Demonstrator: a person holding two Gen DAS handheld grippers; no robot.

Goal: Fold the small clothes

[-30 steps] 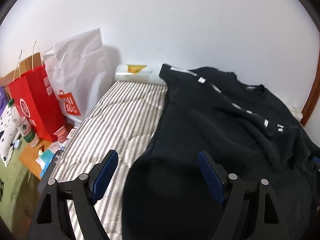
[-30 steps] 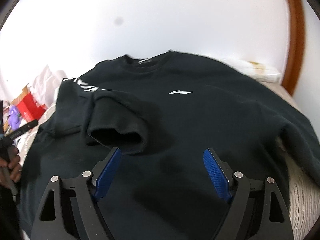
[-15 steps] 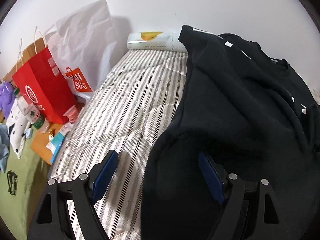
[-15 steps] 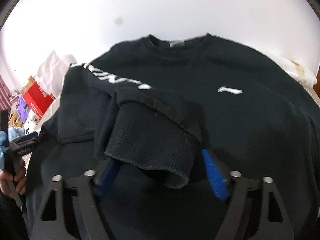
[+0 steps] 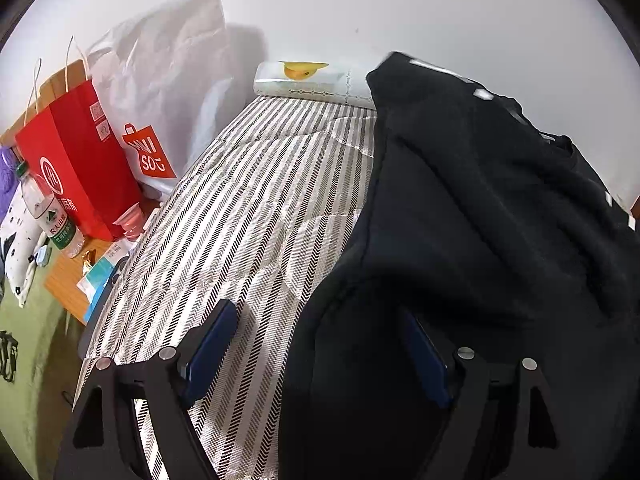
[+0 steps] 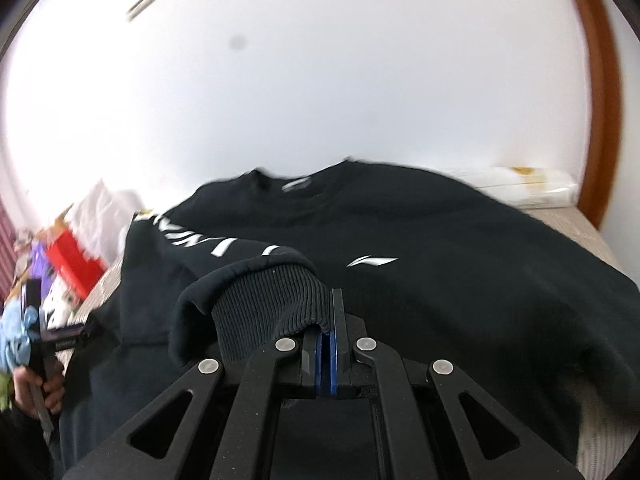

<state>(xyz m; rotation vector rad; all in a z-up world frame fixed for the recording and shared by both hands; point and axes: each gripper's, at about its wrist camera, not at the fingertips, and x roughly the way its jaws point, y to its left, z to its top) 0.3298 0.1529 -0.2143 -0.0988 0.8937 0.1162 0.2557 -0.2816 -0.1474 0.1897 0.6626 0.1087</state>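
Observation:
A black sweatshirt (image 6: 460, 256) with a white chest logo lies spread on a striped mattress (image 5: 256, 216). Its left sleeve, with white lettering, is folded across the body. My right gripper (image 6: 325, 320) is shut on the ribbed cuff (image 6: 272, 300) of that sleeve. My left gripper (image 5: 320, 344) is open, low over the sweatshirt's left side (image 5: 460, 240); its left finger is over bare mattress and its right finger over black cloth. The left gripper and the hand holding it also show at the left edge of the right wrist view (image 6: 44, 340).
A red paper bag (image 5: 76, 160) and a white shopping bag (image 5: 160, 92) stand left of the bed. A water bottle (image 5: 48, 212) and small items sit on a wooden stand. A rolled white pack (image 5: 312, 80) lies against the wall. A wooden bed frame (image 6: 600, 100) rises at right.
My right gripper has closed on the sleeve cuff and drawn it up close. My left gripper has moved lower and leftward along the sweatshirt's edge, still open.

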